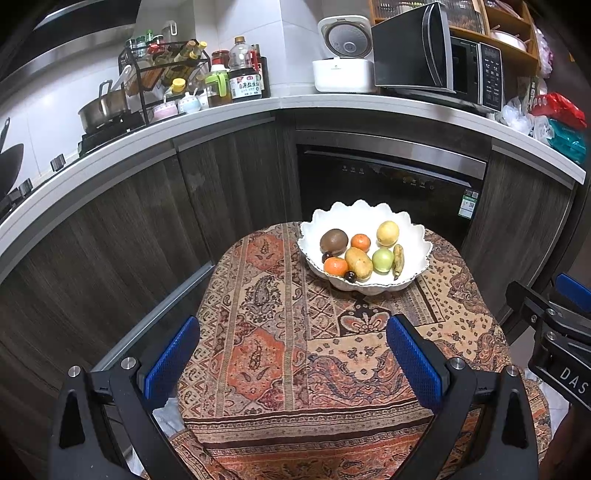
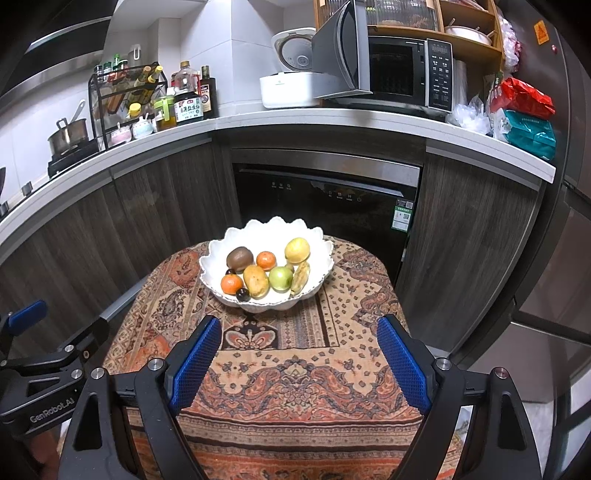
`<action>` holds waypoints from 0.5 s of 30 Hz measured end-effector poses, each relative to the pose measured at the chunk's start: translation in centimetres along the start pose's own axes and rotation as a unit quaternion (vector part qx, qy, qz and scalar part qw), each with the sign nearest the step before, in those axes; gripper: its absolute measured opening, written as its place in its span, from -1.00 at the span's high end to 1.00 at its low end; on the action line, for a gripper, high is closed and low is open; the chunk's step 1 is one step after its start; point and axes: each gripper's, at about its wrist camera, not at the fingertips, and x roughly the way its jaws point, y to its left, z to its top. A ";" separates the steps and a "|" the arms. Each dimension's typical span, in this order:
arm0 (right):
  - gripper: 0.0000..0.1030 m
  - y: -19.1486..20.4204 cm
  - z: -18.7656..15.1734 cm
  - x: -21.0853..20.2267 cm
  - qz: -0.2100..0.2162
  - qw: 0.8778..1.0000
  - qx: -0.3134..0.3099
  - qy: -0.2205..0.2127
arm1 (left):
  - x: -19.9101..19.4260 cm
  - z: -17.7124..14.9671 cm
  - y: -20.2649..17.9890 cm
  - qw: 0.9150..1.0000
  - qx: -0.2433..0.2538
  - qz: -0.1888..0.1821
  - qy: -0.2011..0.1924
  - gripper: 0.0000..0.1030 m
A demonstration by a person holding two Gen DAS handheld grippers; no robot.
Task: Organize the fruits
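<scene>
Left gripper (image 1: 293,354): fingers apart, holding nothing, above the patterned cloth (image 1: 258,332). Right gripper (image 2: 299,354): fingers likewise spread and bare. White scalloped bowl (image 2: 214,266) ahead of both pairs of fingertips, well apart from them, holding kiwi (image 2: 239,257), two oranges (image 2: 266,260), potato (image 2: 255,281), green apple (image 2: 280,277), yellow fruit (image 2: 297,250), banana (image 2: 300,277) and dark plums (image 2: 242,294).

Dark wood-grain cabinets (image 2: 461,236) curve beneath a pale grey countertop (image 2: 332,120). A black built-in dishwasher (image 2: 325,199) sits below, an open black microwave (image 2: 391,70) above, white tiled wall (image 1: 258,22) behind.
</scene>
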 end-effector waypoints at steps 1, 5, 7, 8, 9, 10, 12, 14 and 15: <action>-0.69 0.0 0.0 0.0 0.000 1.000 0.000 0.000 | 0.0 0.0 0.0 1.000 0.000 0.001 -0.001 -0.99; -0.69 0.0 -0.2 -0.1 0.001 1.000 0.000 0.001 | -0.1 -0.1 -0.1 1.000 -0.001 -0.002 -0.001 -0.99; -0.69 0.0 -0.2 0.0 0.001 1.000 0.001 0.001 | -0.1 -0.2 -0.1 1.000 -0.002 -0.005 0.000 -0.99; -0.69 -0.1 -0.2 0.0 0.000 1.000 0.000 0.001 | -0.1 -0.2 -0.1 1.000 -0.003 -0.006 0.001 -0.99; -0.69 -0.1 -0.2 0.0 0.000 1.000 0.001 0.000 | -0.1 -0.2 -0.1 1.000 -0.002 -0.005 0.002 -0.99; -0.69 0.0 -0.3 -0.1 0.000 1.000 0.000 0.000 | -0.1 -0.2 -0.2 1.000 -0.002 -0.004 0.002 -0.99; -0.69 -0.1 -0.1 0.0 0.000 1.000 0.001 0.001 | -0.1 -0.2 -0.2 1.000 -0.004 -0.008 0.003 -0.99; -0.69 0.0 -0.4 0.0 0.000 1.000 0.002 0.003 | -0.1 -0.2 -0.2 1.000 -0.005 -0.009 0.004 -0.99; -0.69 0.1 -0.5 0.1 0.000 1.000 0.003 0.004 | -0.1 -0.2 -0.2 1.000 -0.004 -0.009 0.004 -0.99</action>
